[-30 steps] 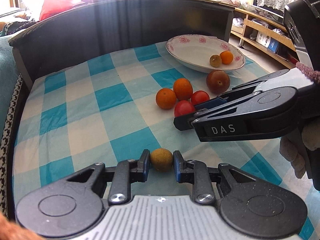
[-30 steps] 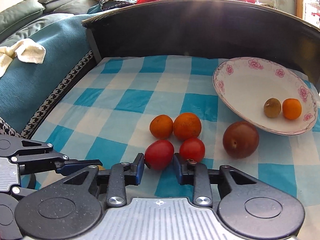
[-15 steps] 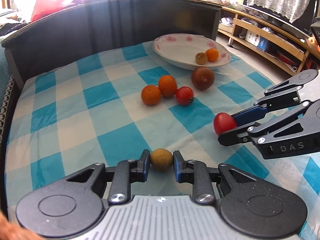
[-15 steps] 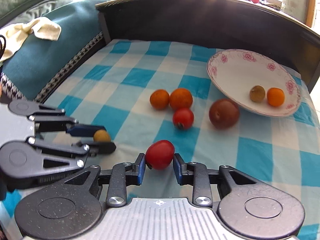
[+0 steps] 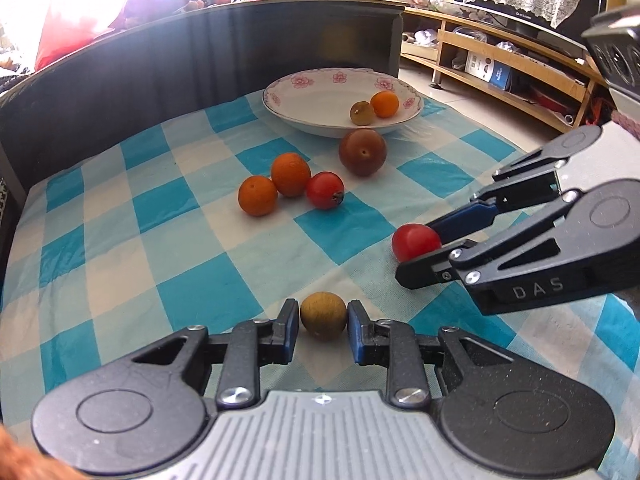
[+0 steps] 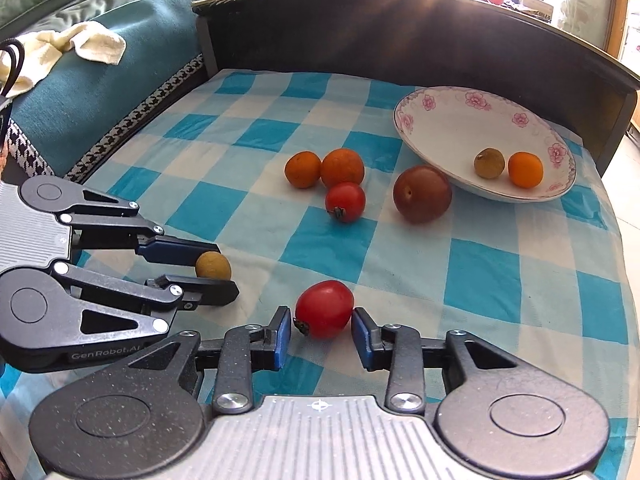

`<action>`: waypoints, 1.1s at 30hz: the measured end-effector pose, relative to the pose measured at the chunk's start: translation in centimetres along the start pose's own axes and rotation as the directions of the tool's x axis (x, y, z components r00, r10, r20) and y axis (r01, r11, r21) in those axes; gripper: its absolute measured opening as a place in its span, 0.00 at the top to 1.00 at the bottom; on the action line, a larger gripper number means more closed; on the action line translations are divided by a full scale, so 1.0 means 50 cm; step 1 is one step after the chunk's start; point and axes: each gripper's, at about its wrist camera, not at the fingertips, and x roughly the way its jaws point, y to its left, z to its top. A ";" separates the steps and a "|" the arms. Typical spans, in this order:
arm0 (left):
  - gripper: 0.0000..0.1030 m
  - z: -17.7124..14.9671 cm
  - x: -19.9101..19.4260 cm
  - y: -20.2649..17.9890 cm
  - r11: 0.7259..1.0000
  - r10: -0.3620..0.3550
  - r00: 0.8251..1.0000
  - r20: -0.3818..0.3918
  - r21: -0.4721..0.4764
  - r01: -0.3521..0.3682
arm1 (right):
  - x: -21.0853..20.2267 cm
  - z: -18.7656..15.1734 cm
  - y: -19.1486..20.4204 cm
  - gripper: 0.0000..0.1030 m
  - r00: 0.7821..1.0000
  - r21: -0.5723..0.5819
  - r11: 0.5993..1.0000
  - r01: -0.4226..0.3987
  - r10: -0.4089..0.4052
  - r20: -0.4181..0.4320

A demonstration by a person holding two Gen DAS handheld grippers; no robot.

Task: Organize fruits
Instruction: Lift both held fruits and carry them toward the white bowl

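Note:
My left gripper [image 5: 323,326] is shut on a small brown longan [image 5: 323,316], held above the checked cloth; it also shows in the right wrist view [image 6: 213,265]. My right gripper [image 6: 318,332] is shut on a red tomato [image 6: 325,309], also seen in the left wrist view [image 5: 416,242]. On the cloth lie two oranges [image 5: 258,195] [image 5: 291,174], a second tomato [image 5: 325,190] and a dark plum [image 5: 362,152]. The white flowered bowl [image 5: 312,98] holds a longan [image 5: 362,113] and a small orange [image 5: 384,104].
A dark curved backboard [image 5: 160,60] rims the far side of the blue-and-white checked cloth [image 5: 160,240]. A teal sofa with a cream towel [image 6: 80,44] lies to the left. Wooden shelves [image 5: 500,68] stand at the right.
Both grippers have pulled back and risen with their fruit. The right gripper carried the tomato away from the cluster; the fruit pile and bowl now sit farther off.

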 end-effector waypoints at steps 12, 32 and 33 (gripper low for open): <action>0.64 -0.001 -0.004 -0.001 1.000 0.015 1.000 -0.014 -0.027 -0.015 | 0.004 0.002 -0.004 0.68 1.000 0.011 1.000 -0.007 0.006 0.012; 0.67 0.094 0.006 -0.030 0.999 0.036 0.999 0.034 -0.022 -0.035 | -0.039 0.031 -0.033 0.78 0.997 0.056 0.998 -0.004 0.000 0.071; 0.67 0.100 0.008 -0.032 0.999 0.038 0.999 0.038 -0.020 -0.037 | -0.042 0.033 -0.037 0.78 0.997 0.060 0.998 -0.002 -0.003 0.078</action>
